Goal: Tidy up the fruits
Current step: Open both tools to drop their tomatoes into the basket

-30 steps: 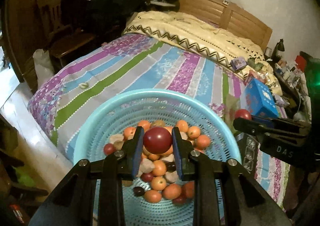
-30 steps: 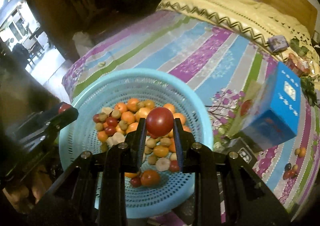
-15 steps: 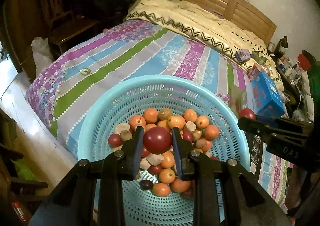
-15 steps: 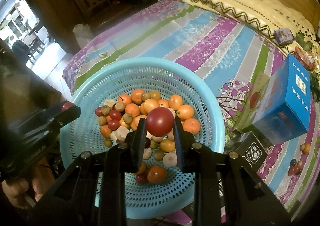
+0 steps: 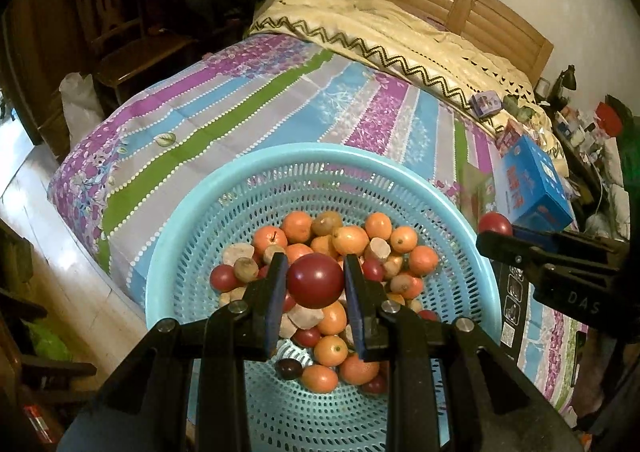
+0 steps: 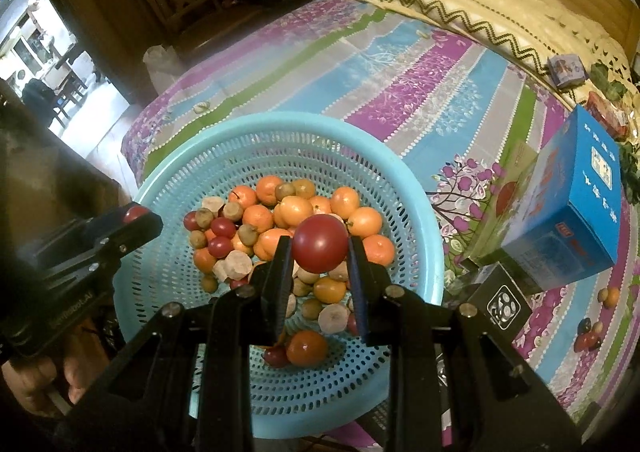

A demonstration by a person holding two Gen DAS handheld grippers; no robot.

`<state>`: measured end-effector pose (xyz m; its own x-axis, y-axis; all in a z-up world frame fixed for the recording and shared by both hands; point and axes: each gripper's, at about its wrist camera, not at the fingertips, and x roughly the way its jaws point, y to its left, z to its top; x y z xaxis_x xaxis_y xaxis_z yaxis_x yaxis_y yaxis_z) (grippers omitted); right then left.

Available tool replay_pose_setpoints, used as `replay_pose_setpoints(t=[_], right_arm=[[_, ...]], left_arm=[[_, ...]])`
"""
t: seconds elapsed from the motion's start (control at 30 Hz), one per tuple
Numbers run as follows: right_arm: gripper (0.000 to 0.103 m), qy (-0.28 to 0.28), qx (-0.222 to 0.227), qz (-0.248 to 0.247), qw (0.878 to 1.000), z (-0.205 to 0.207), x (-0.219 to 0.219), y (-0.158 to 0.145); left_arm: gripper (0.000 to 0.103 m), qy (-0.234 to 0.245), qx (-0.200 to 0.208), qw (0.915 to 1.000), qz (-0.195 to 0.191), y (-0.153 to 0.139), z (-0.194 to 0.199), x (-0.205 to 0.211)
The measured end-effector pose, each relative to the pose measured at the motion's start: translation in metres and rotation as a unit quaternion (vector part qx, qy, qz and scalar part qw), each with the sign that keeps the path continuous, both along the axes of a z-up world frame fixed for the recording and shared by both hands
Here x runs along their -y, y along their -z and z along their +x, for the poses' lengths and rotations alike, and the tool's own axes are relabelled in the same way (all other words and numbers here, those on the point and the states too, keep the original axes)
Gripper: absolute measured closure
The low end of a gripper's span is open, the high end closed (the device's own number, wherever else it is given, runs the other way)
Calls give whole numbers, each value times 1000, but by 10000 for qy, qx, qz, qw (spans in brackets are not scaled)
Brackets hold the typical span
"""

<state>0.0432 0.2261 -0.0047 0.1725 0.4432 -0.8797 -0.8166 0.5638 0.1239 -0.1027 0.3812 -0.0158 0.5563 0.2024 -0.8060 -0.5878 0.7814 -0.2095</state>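
A light blue perforated basket [image 5: 256,188] [image 6: 416,220] sits on the striped bedspread and holds several oranges, red plums and brown fruits. My left gripper [image 5: 315,284] is shut on a dark red plum [image 5: 315,280] and holds it above the fruit pile. My right gripper [image 6: 319,248] is shut on another red plum [image 6: 320,243], also above the basket. The right gripper shows at the right edge of the left wrist view [image 5: 496,230]; the left gripper shows at the left of the right wrist view [image 6: 136,218].
A blue carton [image 6: 576,204] and a small black box [image 6: 500,304] stand right of the basket. A few loose fruits [image 6: 592,332] lie on the bedspread at far right. A cream quilt [image 5: 400,40] covers the bed's far end. A wooden chair [image 5: 132,40] stands left.
Both grippers, each still holding its plum, have drawn back and risen a little, so the basket and its fruit sit further forward and fuller in both views.
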Motion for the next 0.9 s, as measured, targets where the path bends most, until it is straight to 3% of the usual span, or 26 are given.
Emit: replay_pose_setpoints(t=[0.37, 0.43, 0.47, 0.5, 0.63, 0.9], right_arm=[[74, -63, 46, -134, 9999, -2, -3, 4], [74, -101, 70, -169, 9998, -4, -5, 5], [73, -105, 82, -169, 9998, -4, -6, 5], [66, -104, 85, -156, 9998, -4, -6, 5], [36, -59, 174, -133, 9997, -6, -6, 4], [29, -81, 217, -191, 9995, -7, -8, 7]], left_arm=[[76, 53, -211, 9997, -97, 9, 4, -1], [73, 81, -268, 9995, -176, 12, 5, -1], [67, 77, -278, 9994, -172, 12, 6, -1], [57, 68, -284, 9995, -126, 13, 6, 0], [44, 93, -321, 9993, -176, 17, 6, 0], [43, 2, -467, 9984, -325, 33, 6, -7]])
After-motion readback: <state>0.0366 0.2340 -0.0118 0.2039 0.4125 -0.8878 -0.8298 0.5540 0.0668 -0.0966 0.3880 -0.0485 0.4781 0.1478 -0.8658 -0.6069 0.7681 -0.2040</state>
